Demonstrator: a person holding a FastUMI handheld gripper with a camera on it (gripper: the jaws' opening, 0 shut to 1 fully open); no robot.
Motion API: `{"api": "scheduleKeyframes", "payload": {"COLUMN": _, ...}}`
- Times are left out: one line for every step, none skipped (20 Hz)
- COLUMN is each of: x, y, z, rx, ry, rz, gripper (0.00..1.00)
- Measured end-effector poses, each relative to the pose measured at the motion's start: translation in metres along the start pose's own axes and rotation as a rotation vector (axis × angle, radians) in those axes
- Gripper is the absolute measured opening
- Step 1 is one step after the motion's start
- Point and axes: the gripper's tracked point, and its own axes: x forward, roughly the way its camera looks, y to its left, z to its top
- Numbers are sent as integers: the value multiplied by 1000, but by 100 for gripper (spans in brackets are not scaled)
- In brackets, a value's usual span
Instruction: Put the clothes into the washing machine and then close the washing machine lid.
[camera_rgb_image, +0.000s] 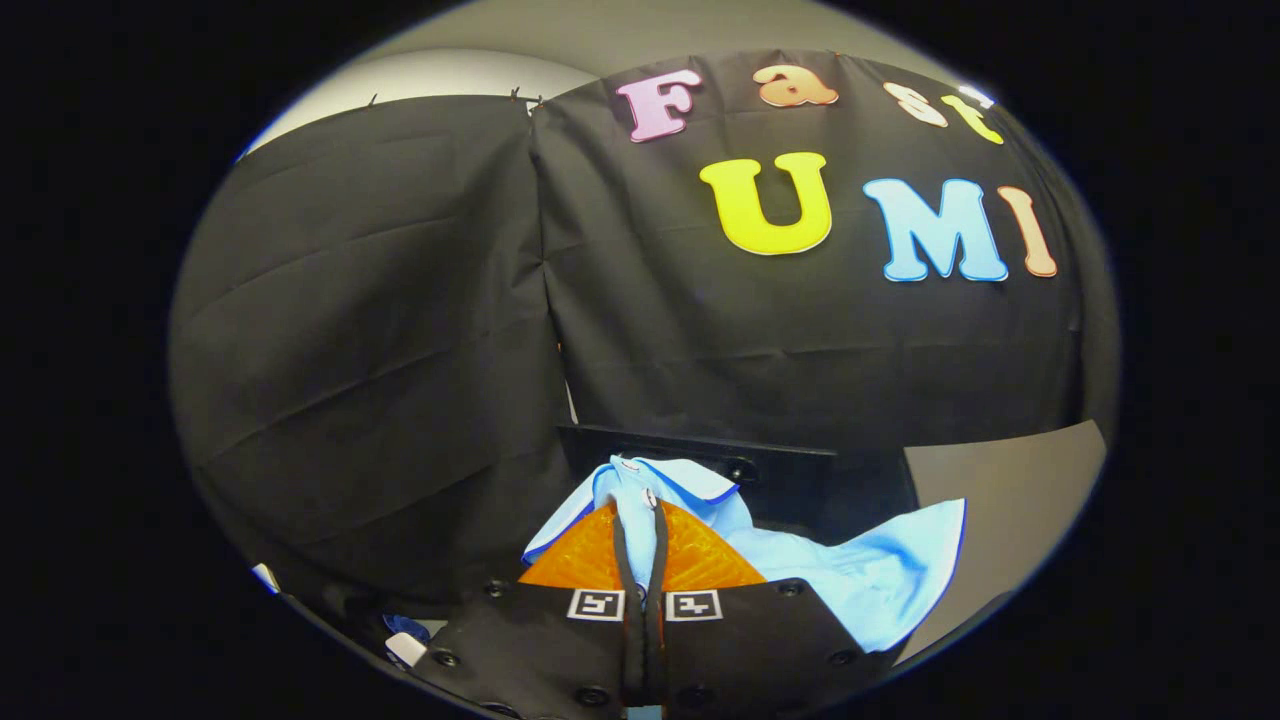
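The gripper (641, 512) is shown with its 2 fingers drawn together and clamped on a fold of the light blue garment (860, 575), which is held aloft in front of the booth's black cloth wall (380, 320). The cloth is pinched only near what appears to be the collar; the rest of the garment is draped to one side of the fingers and hangs free, trailing toward the grey surface (1010, 480) beyond. Just past the fingertips a dark flat panel (780, 470) is seen, which may be the raised lid or rim of the washing machine, though this cannot be settled from so distorted a view. The garment is judged to be not yet inside the drum. 3 hazards are suggested by this arrangement. The narrow pinch could be lost if the hanging weight is swung during transport, and the garment would then be dropped short of the opening. The trailing portion could be caught on the edge of the dark panel as it is carried over. If release is made with that portion still outside, cloth could be left across the rim, and the lid would be prevented from closing fully.
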Motion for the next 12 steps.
{"api": "scheduleKeyframes", "payload": {"x": 8, "y": 6, "z": -5, "rx": 1, "ry": 9, "rz": 5, "gripper": 1}}
{"api": "scheduleKeyframes", "payload": {"x": 15, "y": 12, "z": -13, "rx": 1, "ry": 18, "rz": 9, "gripper": 1}}
{"api": "scheduleKeyframes", "payload": {"x": 23, "y": 17, "z": -22, "rx": 1, "ry": 33, "rz": 12, "gripper": 1}}
{"api": "scheduleKeyframes", "payload": {"x": 31, "y": 21, "z": -32, "rx": 2, "ry": 49, "rz": 15, "gripper": 1}}
{"api": "scheduleKeyframes", "payload": {"x": 39, "y": 26, "z": -41, "rx": 7, "ry": 65, "rz": 21, "gripper": 1}}
{"api": "scheduleKeyframes", "payload": {"x": 45, "y": 31, "z": -50, "rx": 11, "ry": 78, "rz": 28, "gripper": 1}}
{"api": "scheduleKeyframes", "payload": {"x": 52, "y": 34, "z": -60, "rx": 10, "ry": 92, "rz": 30, "gripper": 1}}
{"api": "scheduleKeyframes", "payload": {"x": 58, "y": 37, "z": -71, "rx": 4, "ry": 104, "rz": 30, "gripper": 1}}
{"api": "scheduleKeyframes", "payload": {"x": 65, "y": 38, "z": -81, "rx": -4, "ry": 119, "rz": 27, "gripper": 1}}
{"api": "scheduleKeyframes", "payload": {"x": 72, "y": 40, "z": -91, "rx": -9, "ry": 139, "rz": 23, "gripper": 1}}
{"api": "scheduleKeyframes", "payload": {"x": 76, "y": 42, "z": -101, "rx": -14, "ry": 156, "rz": 17, "gripper": 1}}
{"api": "scheduleKeyframes", "payload": {"x": 81, "y": 41, "z": -109, "rx": -21, "ry": 173, "rz": 10, "gripper": 1}}
